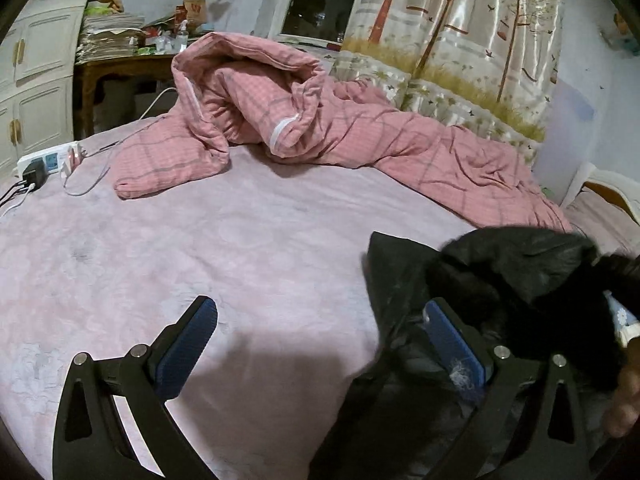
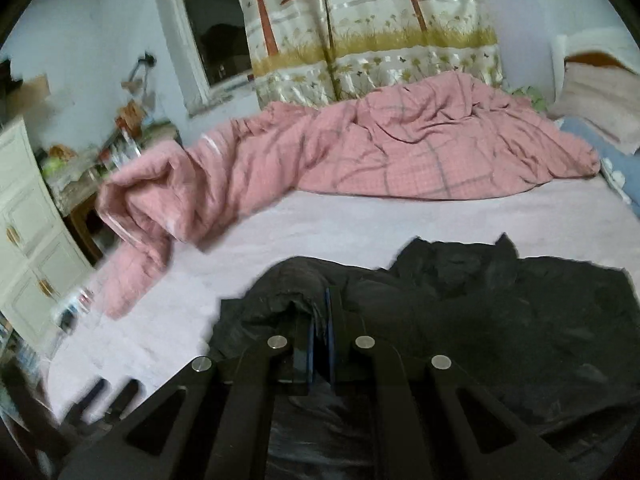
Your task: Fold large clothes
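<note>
The black coat [image 2: 500, 312] looks soft, bulky and slippery; best gripped at a hem. The right tongs [image 2: 320, 320] pinch a fold at 12 o'clock. The left tongs [image 1: 320, 344] gape empty, the coat at 3 o'clock.

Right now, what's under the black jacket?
The black jacket lies on the pink bedsheet, which shows all around it. Anything else beneath is covered. The right gripper pinches its edge.
</note>
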`<state>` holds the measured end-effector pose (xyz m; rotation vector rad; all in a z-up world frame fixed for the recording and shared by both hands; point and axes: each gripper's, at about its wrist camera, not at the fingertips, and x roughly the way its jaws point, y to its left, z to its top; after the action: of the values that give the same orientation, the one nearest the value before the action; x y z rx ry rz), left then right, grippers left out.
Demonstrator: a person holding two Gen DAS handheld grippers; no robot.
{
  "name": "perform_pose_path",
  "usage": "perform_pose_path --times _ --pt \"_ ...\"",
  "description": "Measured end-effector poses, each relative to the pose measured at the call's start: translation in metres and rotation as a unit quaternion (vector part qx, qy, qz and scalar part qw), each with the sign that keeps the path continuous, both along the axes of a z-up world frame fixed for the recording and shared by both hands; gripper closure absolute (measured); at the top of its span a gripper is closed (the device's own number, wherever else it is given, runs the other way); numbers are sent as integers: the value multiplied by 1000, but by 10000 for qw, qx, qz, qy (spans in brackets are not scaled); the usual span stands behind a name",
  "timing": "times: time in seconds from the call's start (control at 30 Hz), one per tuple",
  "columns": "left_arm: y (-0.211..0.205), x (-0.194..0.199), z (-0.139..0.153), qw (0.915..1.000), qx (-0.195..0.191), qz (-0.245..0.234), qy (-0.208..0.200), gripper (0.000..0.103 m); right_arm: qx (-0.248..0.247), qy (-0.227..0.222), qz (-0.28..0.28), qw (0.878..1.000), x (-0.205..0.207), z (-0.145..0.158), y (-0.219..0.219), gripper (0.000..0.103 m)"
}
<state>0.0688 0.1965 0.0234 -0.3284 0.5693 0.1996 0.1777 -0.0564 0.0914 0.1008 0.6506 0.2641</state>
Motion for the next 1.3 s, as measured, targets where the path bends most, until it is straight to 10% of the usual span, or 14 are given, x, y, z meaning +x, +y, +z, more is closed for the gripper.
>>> perform_pose_path --times 0.07,0.2,0.33,0.6,0.83,1.3 --pt "-4 3 0 9999 72 -80 9 0 -1126 403 217 9926 9 -26 22 97" --pt "-13 3 2 9994 293 -167 -19 0 -1310 1049 778 9827 7 -67 32 92" --pt "-21 7 1 9987 368 -348 -13 1 -1148 902 541 9878 -2 -67 11 40" --pt "-40 8 1 9968 468 -645 21 0 -1319 597 25 9895 -24 -40 -59 39" --pt "-59 4 3 9940 667 -866 -71 0 -1251 1269 -663 9818 -22 -50 -153 39" --pt "-129 -4 5 9679 955 -2299 -346 0 -840 1257 510 9872 -49 -55 -89 39"
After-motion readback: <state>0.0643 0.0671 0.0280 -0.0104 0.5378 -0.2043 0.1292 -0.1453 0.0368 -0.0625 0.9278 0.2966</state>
